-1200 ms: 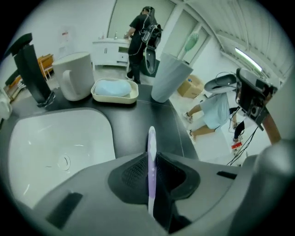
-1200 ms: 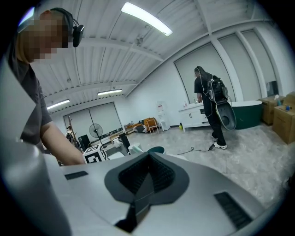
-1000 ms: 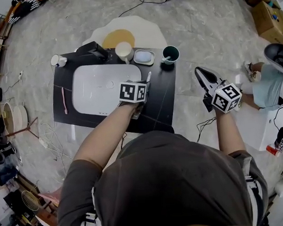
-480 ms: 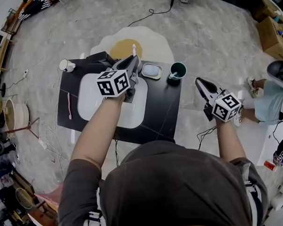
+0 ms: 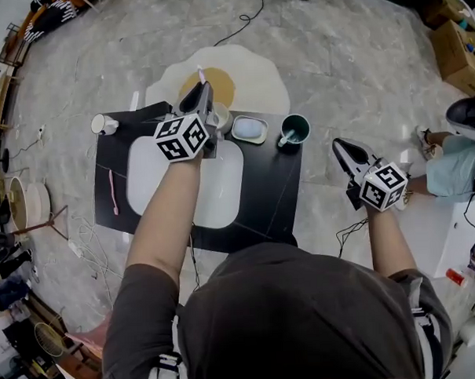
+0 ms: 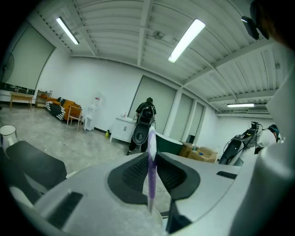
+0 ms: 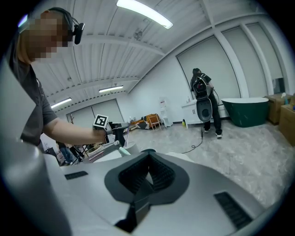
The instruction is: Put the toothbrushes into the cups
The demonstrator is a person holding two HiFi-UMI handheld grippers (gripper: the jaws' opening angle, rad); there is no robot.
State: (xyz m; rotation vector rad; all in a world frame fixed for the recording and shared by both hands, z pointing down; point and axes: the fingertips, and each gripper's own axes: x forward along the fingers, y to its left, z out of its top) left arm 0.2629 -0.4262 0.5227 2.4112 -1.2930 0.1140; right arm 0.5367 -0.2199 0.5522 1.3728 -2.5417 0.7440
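Toothbrush (image 6: 150,136) stands upright, pinched between the jaws of the left gripper (image 5: 202,88), near the cream cup (image 5: 221,115) at the desk's (image 5: 273,183) far edge. Right gripper (image 5: 339,145) hangs off the desk's right side, jaws together, empty.

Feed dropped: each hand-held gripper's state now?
Left hand-held gripper: closed on slim purple plastic toothbrush.
Right hand-held gripper: closed, empty.

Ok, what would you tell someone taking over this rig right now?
Left gripper: shut on a purple toothbrush, held upright by the white cup.
Right gripper: shut, empty, off the table's right side.
Done: one toothbrush stands in the green cup.
Left: put the purple one into the white cup, then cup the pink toothbrush lying at the table's left.
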